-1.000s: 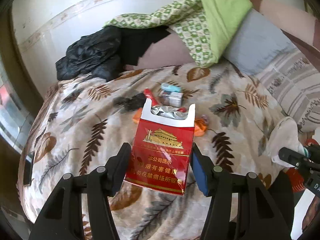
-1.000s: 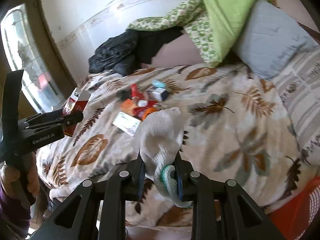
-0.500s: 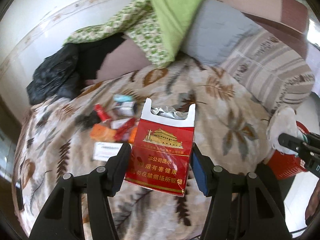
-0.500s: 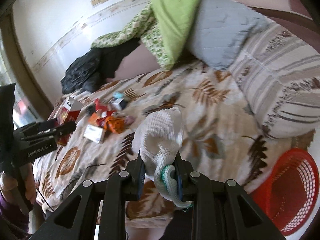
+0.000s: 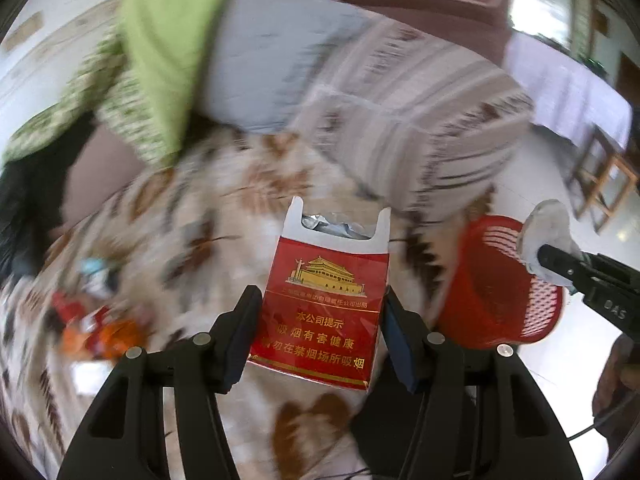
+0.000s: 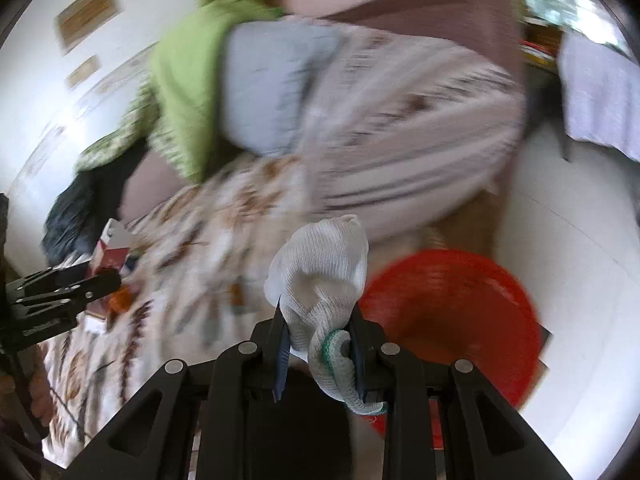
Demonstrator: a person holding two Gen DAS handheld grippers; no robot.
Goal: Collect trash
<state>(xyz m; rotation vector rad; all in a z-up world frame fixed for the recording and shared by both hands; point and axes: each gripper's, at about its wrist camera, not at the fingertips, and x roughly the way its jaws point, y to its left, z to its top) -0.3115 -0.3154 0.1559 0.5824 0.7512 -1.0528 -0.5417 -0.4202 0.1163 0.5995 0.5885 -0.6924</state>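
My left gripper [image 5: 320, 316] is shut on a red cigarette pack [image 5: 320, 300] with an open white top, held above the leaf-print bed. My right gripper [image 6: 318, 330] is shut on a white knit glove [image 6: 320, 272] with a green cuff, held near the rim of a red mesh basket [image 6: 452, 312] on the floor. The basket also shows in the left wrist view [image 5: 492, 292], right of the pack, with the right gripper and its glove [image 5: 544, 236] over its far side. The left gripper with its pack [image 6: 112, 252] shows at the left of the right wrist view.
A heap of small trash [image 5: 96, 320] lies on the bed [image 5: 208, 240] at the left. Pillows, a striped quilt [image 5: 400, 120] and a green blanket [image 5: 160, 40] pile at the bed's head. White floor [image 6: 580, 260] lies around the basket.
Both grippers have swung right, away from the trash heap and towards the red basket, each still holding its item. The basket is now much closer and the views are blurred by motion.
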